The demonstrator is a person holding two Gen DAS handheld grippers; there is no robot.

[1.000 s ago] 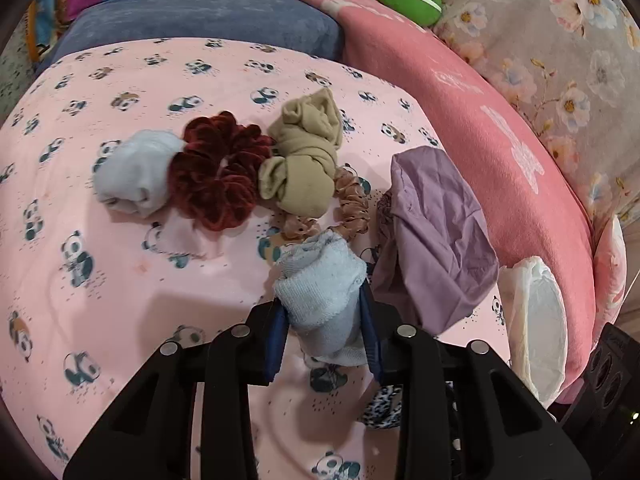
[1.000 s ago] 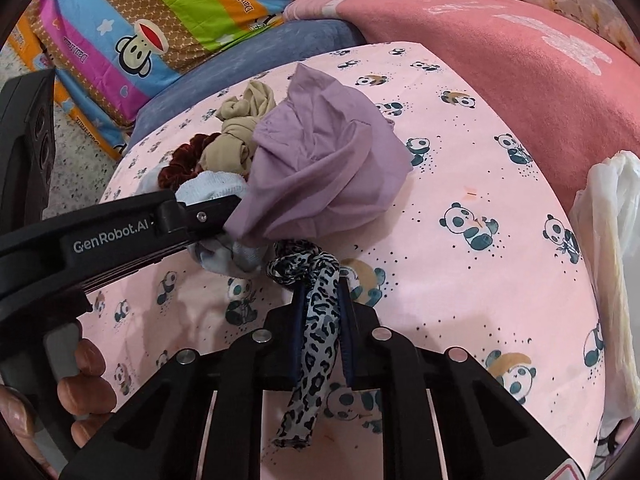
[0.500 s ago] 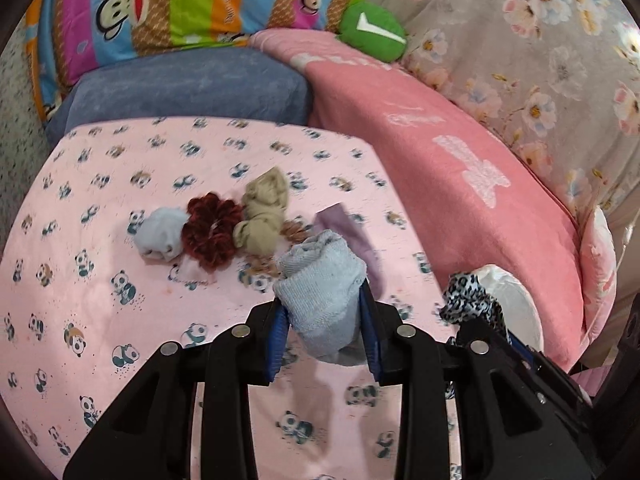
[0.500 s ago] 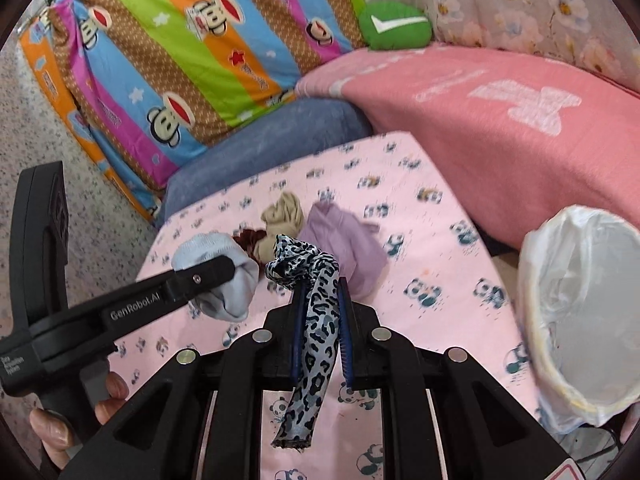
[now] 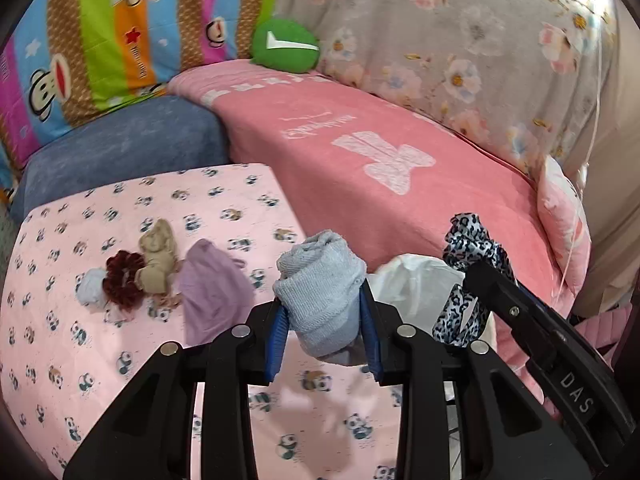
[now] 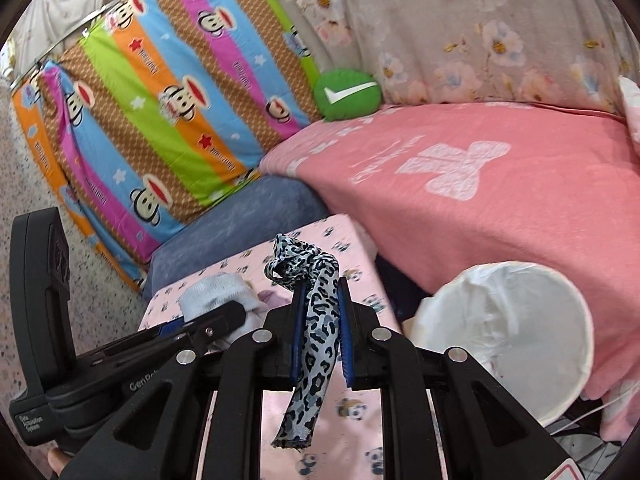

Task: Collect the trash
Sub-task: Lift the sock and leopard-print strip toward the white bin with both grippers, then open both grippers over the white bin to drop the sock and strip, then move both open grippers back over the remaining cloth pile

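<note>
Left claw is clamped on the rolled blue sock; right claw pinches the leopard-print strip. Both were down at the pile 1 s ago, now lifted w/ loads, swung toward the white-lined bin beside the bed. Drop looks next. Purple cloth, scrunchie etc. remain on the panda sheet.

A pink blanket covers the bed. At its far end sits a green cushion; left of it hangs a striped monkey sheet, behind it a floral curtain. A blue cushion lies against its left edge.
</note>
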